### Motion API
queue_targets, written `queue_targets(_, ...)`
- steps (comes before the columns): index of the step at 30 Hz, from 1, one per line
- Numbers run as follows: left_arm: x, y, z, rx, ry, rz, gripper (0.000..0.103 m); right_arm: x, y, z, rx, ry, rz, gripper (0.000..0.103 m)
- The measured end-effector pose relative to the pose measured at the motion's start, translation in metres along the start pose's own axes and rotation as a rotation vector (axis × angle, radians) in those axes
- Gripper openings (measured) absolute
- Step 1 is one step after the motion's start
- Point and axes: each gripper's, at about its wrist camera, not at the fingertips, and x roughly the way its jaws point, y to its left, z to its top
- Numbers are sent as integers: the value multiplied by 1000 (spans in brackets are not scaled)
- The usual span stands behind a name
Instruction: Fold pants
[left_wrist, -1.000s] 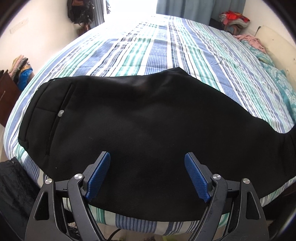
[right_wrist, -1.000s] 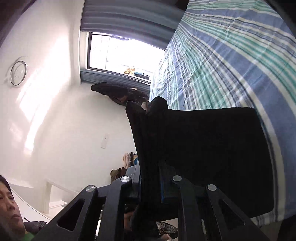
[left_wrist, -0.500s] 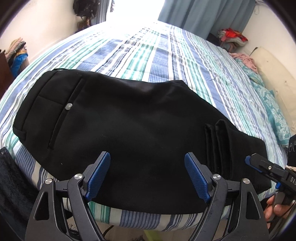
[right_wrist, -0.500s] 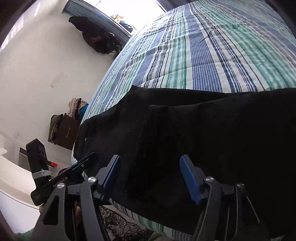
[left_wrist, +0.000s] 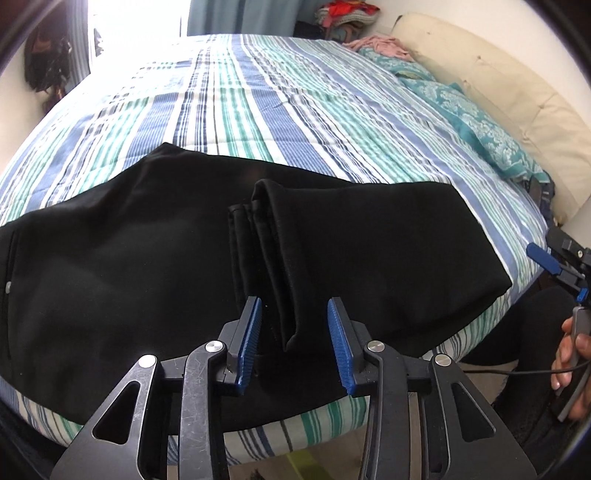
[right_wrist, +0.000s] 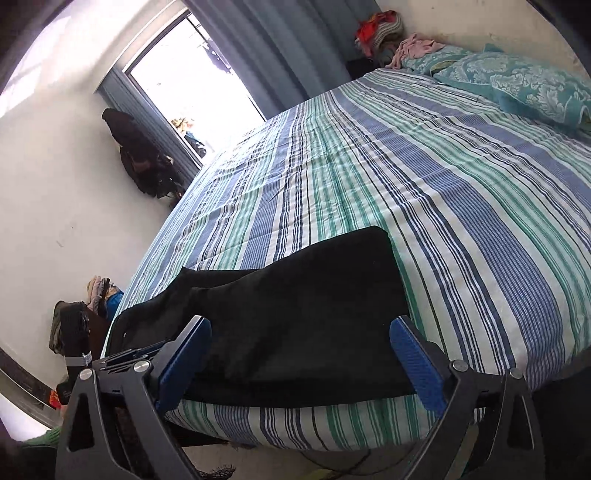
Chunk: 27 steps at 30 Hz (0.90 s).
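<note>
Black pants (left_wrist: 122, 258) lie along the near edge of the striped bed (left_wrist: 280, 110), the legs folded back over the upper part so the hems (left_wrist: 266, 254) rest mid-garment. My left gripper (left_wrist: 295, 343) is part open, its blue pads (left_wrist: 249, 343) either side of the hem edge without pinching it. My right gripper (right_wrist: 299, 365) is wide open and empty, off the bed edge at the fold end of the pants (right_wrist: 295, 317). It also shows at the right of the left wrist view (left_wrist: 554, 273).
A teal patterned pillow (left_wrist: 476, 122) and a cream headboard (left_wrist: 517, 92) are at the bed's right. Piled clothes (right_wrist: 384, 33) sit at the far corner. A window (right_wrist: 192, 81) and a hanging dark bag (right_wrist: 140, 155) are on the left wall.
The right gripper carried the leg ends over the pants, let go and drew back off the bed. The left gripper swung right to the hems and narrowed its jaws.
</note>
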Motion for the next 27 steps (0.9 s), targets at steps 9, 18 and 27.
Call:
queue_targets(9, -4, -3, 1, -22, 24, 50, 10, 2, 24, -4, -141, -17, -61, 97)
queue_targets(18, 2, 14, -15, -48, 34, 108, 9, 47, 56, -25, -330, 151, -24, 97)
queue_targets(27, -35, 30, -9, -136, -67, 150, 62, 84, 45, -45, -240, 323, 30, 97)
